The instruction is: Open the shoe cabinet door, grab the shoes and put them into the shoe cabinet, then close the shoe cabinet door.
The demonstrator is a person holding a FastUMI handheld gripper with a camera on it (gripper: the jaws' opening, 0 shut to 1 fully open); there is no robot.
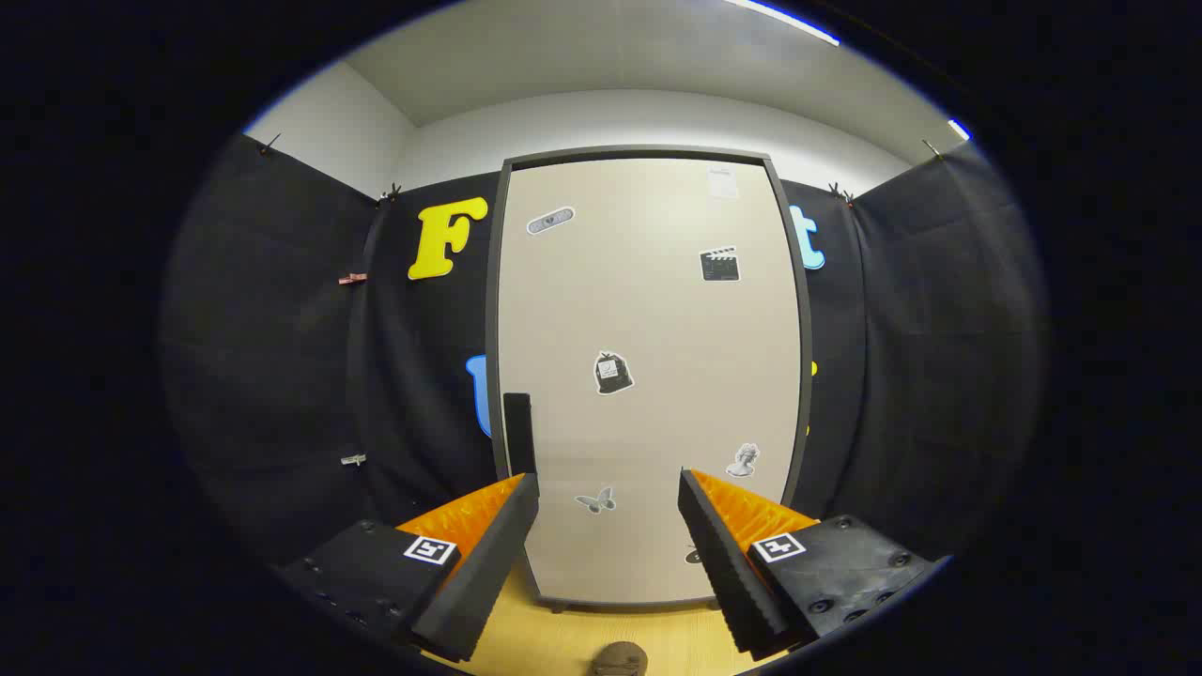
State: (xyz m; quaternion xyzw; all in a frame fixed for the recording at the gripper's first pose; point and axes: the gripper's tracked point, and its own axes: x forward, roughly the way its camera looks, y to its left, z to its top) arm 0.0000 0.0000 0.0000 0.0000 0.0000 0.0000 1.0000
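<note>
Currently the shoe cabinet (pixel 648 376) stands upright straight ahead of the gripper (pixel 608 493), against the black cloth wall (pixel 282 357), and its door (pixel 657 310) is fully closed, pale panel flush in a dark frame. Jaws are spread wide and hold nothing; the door's lower half shows in the gap between them. The door handle (pixel 518 434) is a dark vertical bar on the cabinet's left edge, low down, just above and beyond the left fingertip. Stickers dot the door face, irrelevant to the grip. One shoe (pixel 620 659), brownish, sits on the wood floor (pixel 582 638) in front of the cabinet base, below and between the fingers; only its top is visible, so can't tell its type or whether a second one lies beside it. Judgement: task is at step one, door not yet opened. Door looks like a rigid, light panel, smooth and flat, so no purchase anywhere except the handle; pinch across that bar and pull along the hinge arc, hinge presumably on the cabinet's right side. Risk: slipping off the narrow bar if the grip is shallow. Shoe probably light and somewhat soft; take it at the heel collar or side wall, not the toe.
</note>
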